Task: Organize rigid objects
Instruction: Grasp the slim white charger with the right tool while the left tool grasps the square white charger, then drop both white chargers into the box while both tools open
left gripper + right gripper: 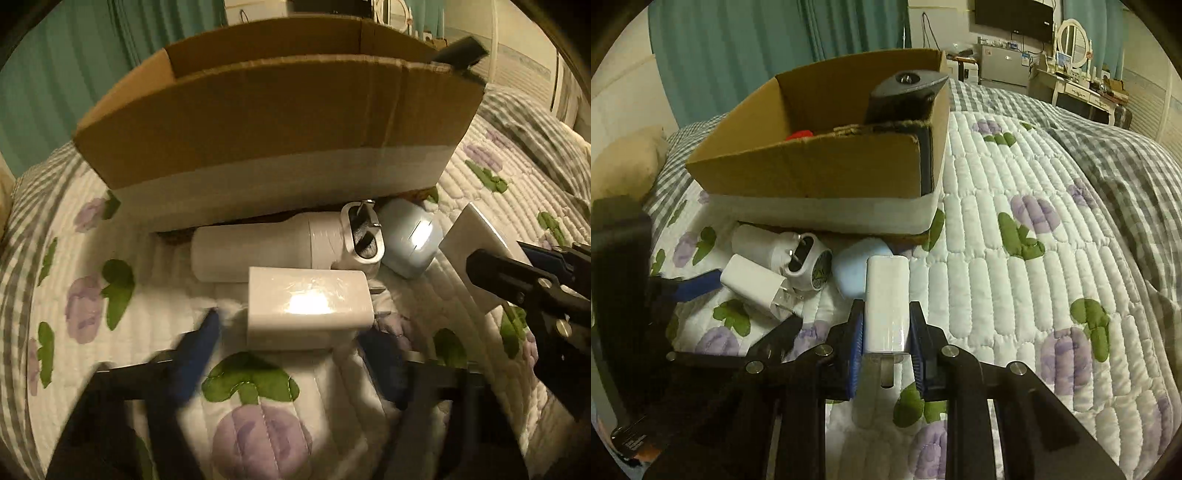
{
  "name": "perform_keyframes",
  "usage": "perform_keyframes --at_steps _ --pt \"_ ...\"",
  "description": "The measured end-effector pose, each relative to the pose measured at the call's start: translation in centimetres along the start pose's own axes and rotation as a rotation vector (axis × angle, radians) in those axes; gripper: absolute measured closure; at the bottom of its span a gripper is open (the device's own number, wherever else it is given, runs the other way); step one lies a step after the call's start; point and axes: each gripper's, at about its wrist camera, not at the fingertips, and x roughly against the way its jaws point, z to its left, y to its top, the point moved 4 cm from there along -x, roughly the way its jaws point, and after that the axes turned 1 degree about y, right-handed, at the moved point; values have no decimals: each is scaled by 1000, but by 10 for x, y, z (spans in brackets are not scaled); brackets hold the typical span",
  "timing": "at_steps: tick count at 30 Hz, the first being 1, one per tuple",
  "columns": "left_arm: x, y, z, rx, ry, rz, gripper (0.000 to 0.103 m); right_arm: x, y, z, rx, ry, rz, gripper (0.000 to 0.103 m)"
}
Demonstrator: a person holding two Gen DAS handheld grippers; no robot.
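A cardboard box [280,122] stands on the quilted bed; it also shows in the right wrist view [820,166]. In front of it lie a white cylinder device [266,247], a pale blue rounded object [410,236] and a white charger [308,306]. My left gripper [295,350] is open, its blue fingers [199,350] on either side of the white charger, which shows in the right wrist view too [753,282]. My right gripper [886,332] is shut on a second white charger [888,302], held just above the quilt; it shows at the right in the left wrist view [476,243].
A dark grey object [905,96] leans in the box's right corner, with something red [799,134] inside. The flowered quilt [1034,258] spreads to the right. A checked blanket [1108,147] lies beyond. Furniture [1071,74] stands at the back of the room.
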Motion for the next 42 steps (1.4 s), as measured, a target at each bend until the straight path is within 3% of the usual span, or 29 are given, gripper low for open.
perform_keyframes --at_steps 1,10,19,24,29,33,37,42 --pt "1 0 0 -1 -11 -4 49 -4 0 4 4 -4 2 82" --pt "41 -15 11 18 -42 -29 50 4 -11 5 -1 -9 -13 81" --pt "113 -11 38 71 -41 -103 50 57 -12 19 6 6 -70 81" --pt "138 10 49 106 -29 -135 50 89 1 28 16 11 -116 81" --pt "152 41 71 143 -25 -166 50 122 46 37 23 49 -198 81" --pt "138 79 80 131 -3 -178 50 125 96 43 56 61 -236 81" --pt "113 118 80 69 34 -181 50 98 148 42 75 62 -241 81" --pt "68 160 82 74 -7 -179 50 39 190 32 95 35 -175 81"
